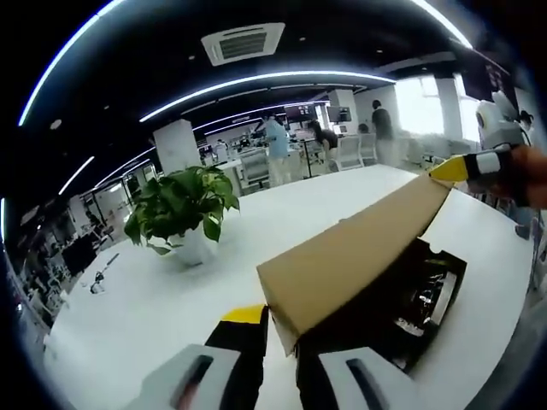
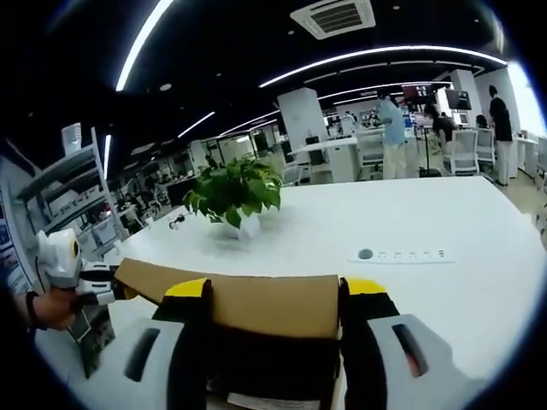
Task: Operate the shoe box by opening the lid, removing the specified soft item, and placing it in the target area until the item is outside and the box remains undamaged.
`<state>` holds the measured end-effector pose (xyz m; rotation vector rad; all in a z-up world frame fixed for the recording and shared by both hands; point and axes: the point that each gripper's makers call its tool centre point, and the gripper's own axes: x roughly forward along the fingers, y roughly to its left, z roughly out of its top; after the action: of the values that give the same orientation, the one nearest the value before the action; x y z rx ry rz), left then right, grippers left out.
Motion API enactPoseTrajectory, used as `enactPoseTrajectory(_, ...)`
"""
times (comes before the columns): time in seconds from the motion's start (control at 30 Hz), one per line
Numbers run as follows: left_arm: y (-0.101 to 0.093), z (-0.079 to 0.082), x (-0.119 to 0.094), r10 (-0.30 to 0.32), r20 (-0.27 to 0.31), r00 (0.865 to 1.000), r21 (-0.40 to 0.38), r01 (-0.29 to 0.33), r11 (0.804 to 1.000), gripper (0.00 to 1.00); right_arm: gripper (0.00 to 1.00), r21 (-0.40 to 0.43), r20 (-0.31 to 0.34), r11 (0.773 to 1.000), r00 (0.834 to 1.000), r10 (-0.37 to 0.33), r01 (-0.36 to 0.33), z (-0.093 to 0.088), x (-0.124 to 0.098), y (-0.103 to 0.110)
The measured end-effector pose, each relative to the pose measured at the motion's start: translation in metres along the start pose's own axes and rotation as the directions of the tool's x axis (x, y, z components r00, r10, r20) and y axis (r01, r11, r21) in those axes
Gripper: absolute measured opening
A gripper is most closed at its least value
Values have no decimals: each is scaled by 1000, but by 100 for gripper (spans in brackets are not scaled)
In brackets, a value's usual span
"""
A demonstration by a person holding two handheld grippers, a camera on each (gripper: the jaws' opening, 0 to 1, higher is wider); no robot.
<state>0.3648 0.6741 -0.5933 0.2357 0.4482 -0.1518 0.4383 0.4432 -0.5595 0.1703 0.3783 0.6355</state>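
The shoe box [image 1: 427, 295] is black and sits on the white table [image 1: 154, 307], its dark inside showing. Its brown cardboard lid [image 1: 350, 248] is raised and slanted above it. My left gripper [image 1: 282, 337] is shut on the lid's near corner. My right gripper [image 1: 457, 168] meets the lid's far corner at the upper right. In the right gripper view the lid [image 2: 256, 303] runs across the frame, and my right gripper [image 2: 275, 290] stands open with the lid's end between its wide-set jaws. The left gripper [image 2: 102, 286], held by a hand, is at the lid's left end.
A potted green plant [image 1: 184, 209] stands on the table behind the box, also visible as the plant [image 2: 235, 195]. A flat white strip with a button [image 2: 400, 254] lies on the table to the right. People, desks and chairs fill the far office.
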Motion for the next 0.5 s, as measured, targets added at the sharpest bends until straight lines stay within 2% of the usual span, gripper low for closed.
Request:
enactPoseTrajectory(0.23,4,2,3,-8,1,1000,-24,8,1000,11,69,-49,11,996,997,79,-78,-2,-1,10)
enactPoseTrajectory(0.3,5,3,4,-13,0,1000,-34,13,999,10,70,-75,3,993,996,94,-93,-4,-2,11)
enactPoseTrajectory(0.4,6,3,5,-18,-1,1000,-42,18,999,10,68,-165,-39,980,994,107,-112,-9,-3,9)
enactPoseTrajectory(0.43,6,3,6,-19,-2,1000,-44,19,999,10,68,-142,-28,983,993,115,-117,-7,-2,11)
enactPoseTrajectory(0.5,6,3,6,-17,-3,1000,-43,17,999,10,67,-157,-38,979,991,125,-129,-7,-3,11)
